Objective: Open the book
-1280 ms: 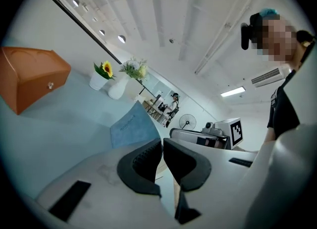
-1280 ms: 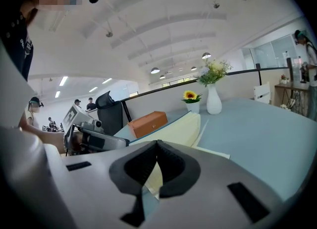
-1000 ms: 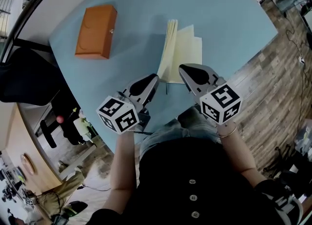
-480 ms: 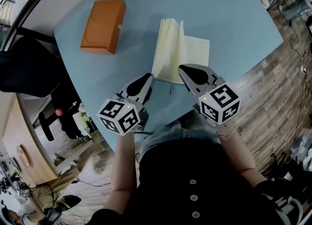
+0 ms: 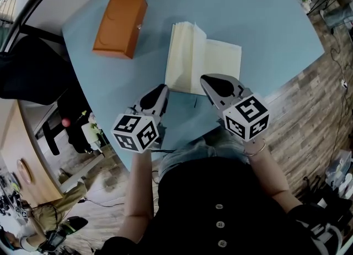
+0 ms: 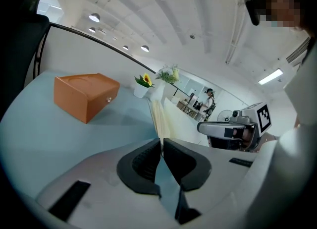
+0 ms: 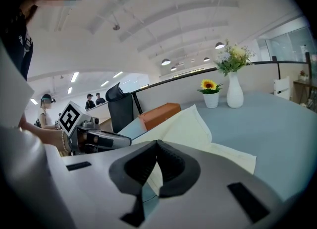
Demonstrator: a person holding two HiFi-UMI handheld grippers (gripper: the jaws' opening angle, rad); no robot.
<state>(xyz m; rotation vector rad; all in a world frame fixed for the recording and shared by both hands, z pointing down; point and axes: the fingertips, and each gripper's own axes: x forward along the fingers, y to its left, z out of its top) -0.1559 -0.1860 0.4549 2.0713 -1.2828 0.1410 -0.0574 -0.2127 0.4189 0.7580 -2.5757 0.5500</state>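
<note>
A person stands at a blue table (image 5: 265, 22) with a hand-held gripper in each hand, both pointed at a book (image 5: 201, 60) lying open in front of them. Its cream pages face up, the right half flat on the tabletop and the left sheaf lifted and fanned. The left gripper (image 5: 160, 89) sits just off the book's near left corner, its dark jaws pressed together at the tips with nothing between them. The right gripper (image 5: 204, 79) reaches over the near edge of the right-hand page, its jaws likewise closed tip to tip and empty; whether it touches the paper cannot be made out. An orange box (image 5: 120, 25) rests on the table well to the left of the book. At the far edge stand a small white pot of sunflowers (image 7: 210, 96) and a white vase (image 7: 234, 91) holding a bouquet.
</note>
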